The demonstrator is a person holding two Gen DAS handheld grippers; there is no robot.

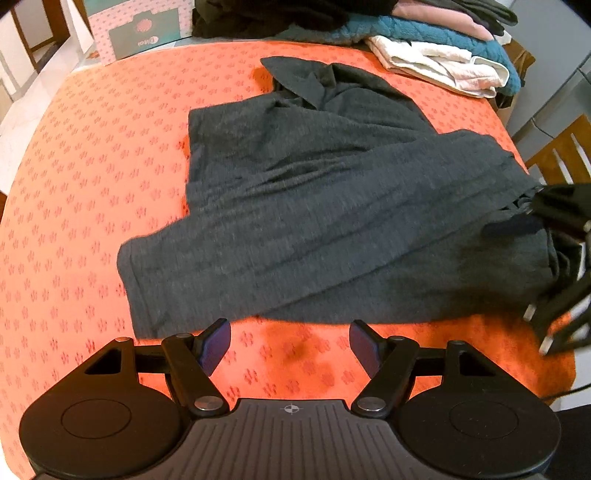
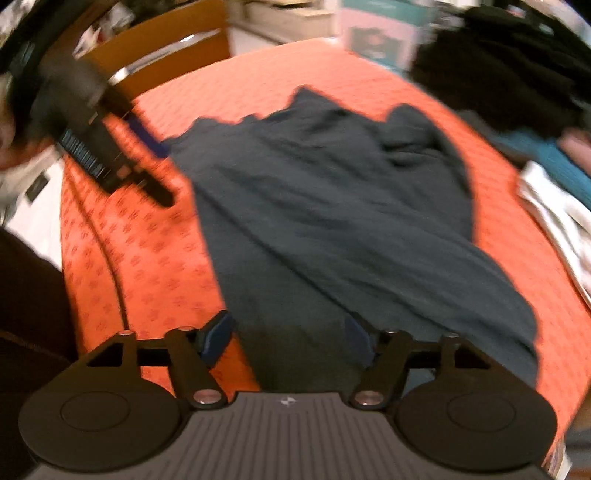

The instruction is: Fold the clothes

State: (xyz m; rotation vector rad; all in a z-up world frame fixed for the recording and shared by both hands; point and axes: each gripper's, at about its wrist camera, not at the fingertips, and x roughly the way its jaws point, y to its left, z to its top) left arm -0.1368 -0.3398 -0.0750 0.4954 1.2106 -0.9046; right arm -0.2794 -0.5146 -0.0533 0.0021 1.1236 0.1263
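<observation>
- The left claw (image 1: 290,341) stands wide and empty over bare orange cloth (image 1: 92,166); the dark garment's (image 1: 332,221) near hem lies just beyond its tips.
- The right claw (image 2: 290,338) stands wide with garment (image 2: 332,221) fabric below it; blur hides any contact.
- Open cloth spreads left of the left claw.
- Folded piles (image 1: 424,44) crowd the far edge, partly cut off.

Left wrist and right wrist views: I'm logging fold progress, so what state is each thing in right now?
Grey garment: spread on the table, wrinkled, partly folded over itself, not gripped.
Left hand-held gripper: open, over bare tablecloth by the garment's near edge.
Right hand-held gripper: open, garment beneath, pads not pressing.
Orange tablecloth: lying flat.
White cloth: folded, at the far edge.
Teal cloth: folded in the pile.
</observation>
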